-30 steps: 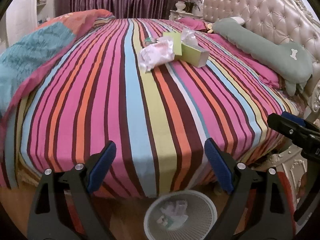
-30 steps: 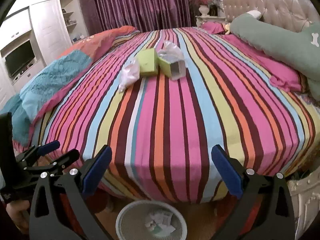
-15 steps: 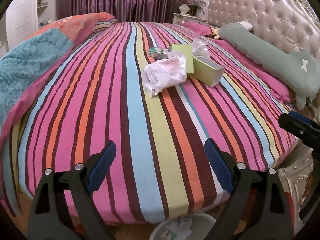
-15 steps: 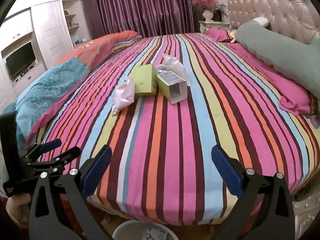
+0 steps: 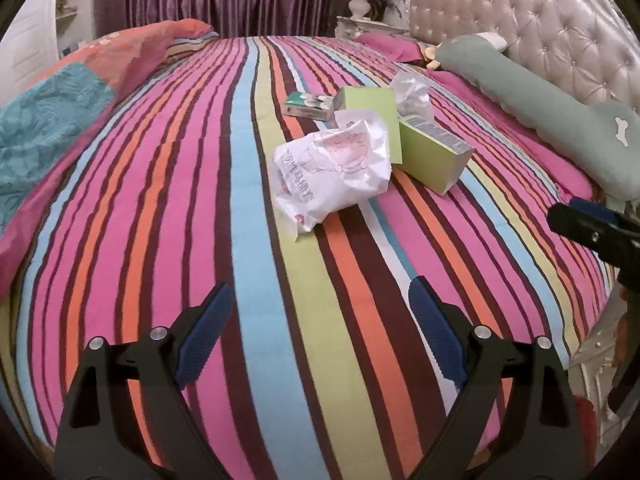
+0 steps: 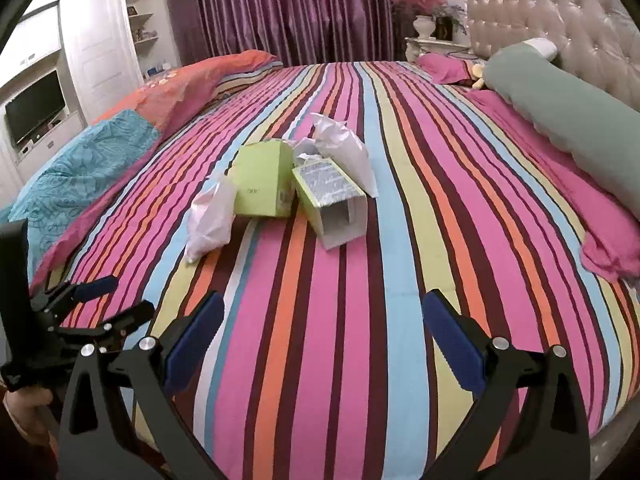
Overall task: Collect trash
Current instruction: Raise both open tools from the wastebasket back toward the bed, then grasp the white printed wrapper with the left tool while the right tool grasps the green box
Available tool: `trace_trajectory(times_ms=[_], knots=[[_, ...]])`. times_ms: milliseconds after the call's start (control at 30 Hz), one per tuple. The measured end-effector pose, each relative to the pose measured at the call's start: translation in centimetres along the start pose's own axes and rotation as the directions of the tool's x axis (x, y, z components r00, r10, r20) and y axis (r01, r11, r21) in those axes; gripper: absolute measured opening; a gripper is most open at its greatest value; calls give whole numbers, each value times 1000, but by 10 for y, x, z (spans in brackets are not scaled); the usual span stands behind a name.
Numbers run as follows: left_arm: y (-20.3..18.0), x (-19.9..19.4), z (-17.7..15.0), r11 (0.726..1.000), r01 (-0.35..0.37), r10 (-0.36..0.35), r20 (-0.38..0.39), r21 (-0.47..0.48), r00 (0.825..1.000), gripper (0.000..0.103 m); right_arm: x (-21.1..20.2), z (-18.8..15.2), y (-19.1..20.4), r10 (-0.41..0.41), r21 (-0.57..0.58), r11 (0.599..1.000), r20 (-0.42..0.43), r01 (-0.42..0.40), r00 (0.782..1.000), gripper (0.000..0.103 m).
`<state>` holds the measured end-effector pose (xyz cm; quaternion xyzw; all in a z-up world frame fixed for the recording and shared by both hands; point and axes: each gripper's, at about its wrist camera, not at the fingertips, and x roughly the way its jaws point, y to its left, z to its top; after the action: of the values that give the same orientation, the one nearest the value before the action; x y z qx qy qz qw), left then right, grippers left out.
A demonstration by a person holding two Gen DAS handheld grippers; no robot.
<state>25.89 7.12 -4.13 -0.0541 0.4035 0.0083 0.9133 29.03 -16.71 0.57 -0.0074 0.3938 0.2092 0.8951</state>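
On the striped bed (image 5: 248, 184), a crumpled white bag (image 5: 334, 170), two green boxes (image 6: 264, 180) and tissue lie clustered mid-bed, well beyond the left hand-held gripper (image 5: 320, 328) and right hand-held gripper (image 6: 322, 338), both spread apart and empty.

On the bed (image 5: 280, 320) ahead of me I count two green boxes (image 5: 434, 152), two crumpled white bags (image 5: 336, 168), one small packet (image 5: 308, 105), and one long green pillow (image 5: 540, 108).

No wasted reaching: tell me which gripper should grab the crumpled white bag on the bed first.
Left. The left gripper, open and empty, points nearly straight at the white bag. From the right gripper, also open, the bag sits off to the left, beside the green boxes.
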Motion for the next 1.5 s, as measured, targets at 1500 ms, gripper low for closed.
trace_trajectory(times_ms=[1500], knots=[[13, 121, 81, 999, 36, -36, -44, -1, 998, 60, 132, 57, -17, 58, -22, 998, -145, -61, 988, 56]])
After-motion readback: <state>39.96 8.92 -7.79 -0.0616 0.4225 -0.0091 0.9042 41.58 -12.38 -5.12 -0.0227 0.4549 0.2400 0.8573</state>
